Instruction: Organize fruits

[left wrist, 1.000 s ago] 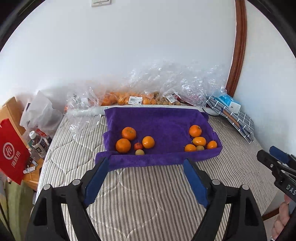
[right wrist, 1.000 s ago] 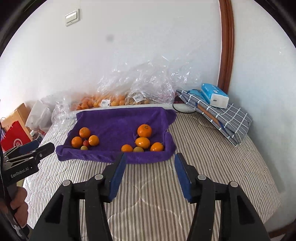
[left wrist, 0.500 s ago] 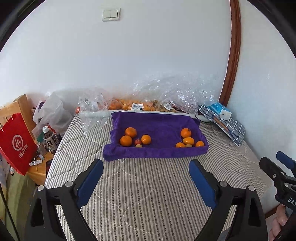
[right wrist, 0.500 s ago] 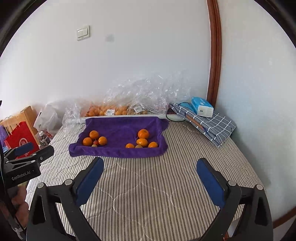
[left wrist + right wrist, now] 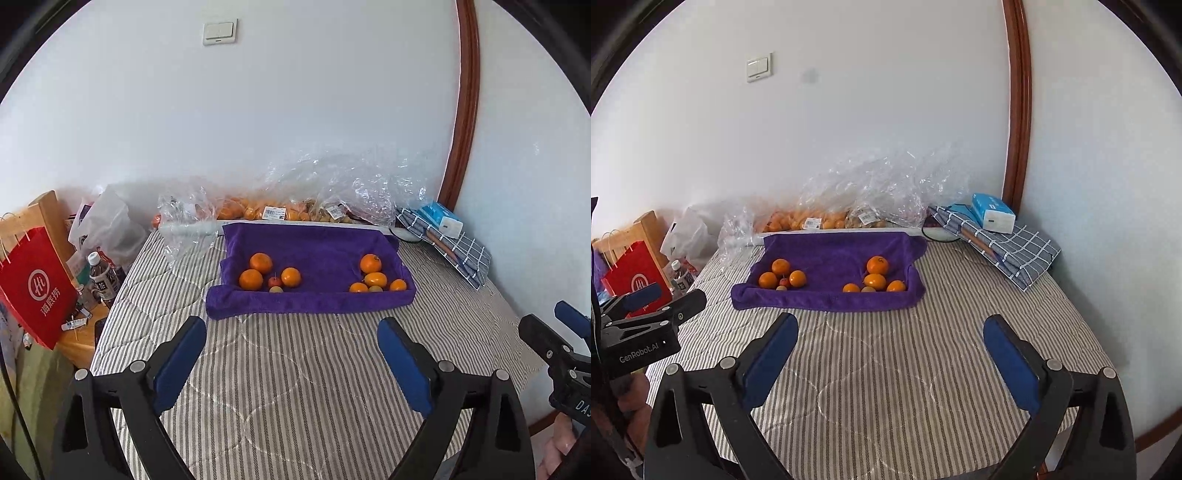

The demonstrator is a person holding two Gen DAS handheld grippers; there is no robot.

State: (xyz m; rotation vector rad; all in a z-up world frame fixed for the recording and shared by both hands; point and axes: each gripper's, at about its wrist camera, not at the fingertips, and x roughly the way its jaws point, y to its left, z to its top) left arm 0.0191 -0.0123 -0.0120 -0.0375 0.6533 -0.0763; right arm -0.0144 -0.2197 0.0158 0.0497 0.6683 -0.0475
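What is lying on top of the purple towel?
The purple towel holds two fruit clusters: left group and right group, mostly orange, with smaller pieces between. Anything beneath the towel is covered.

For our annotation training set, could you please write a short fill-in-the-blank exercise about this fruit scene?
1. The fruits lie in two groups on a ____ towel.
2. The left gripper and right gripper both have their jaws ____.
3. The tissue box rests on a folded ____ cloth.
4. The bag beside the bed is ____.

Missing words: purple; open; checked; red
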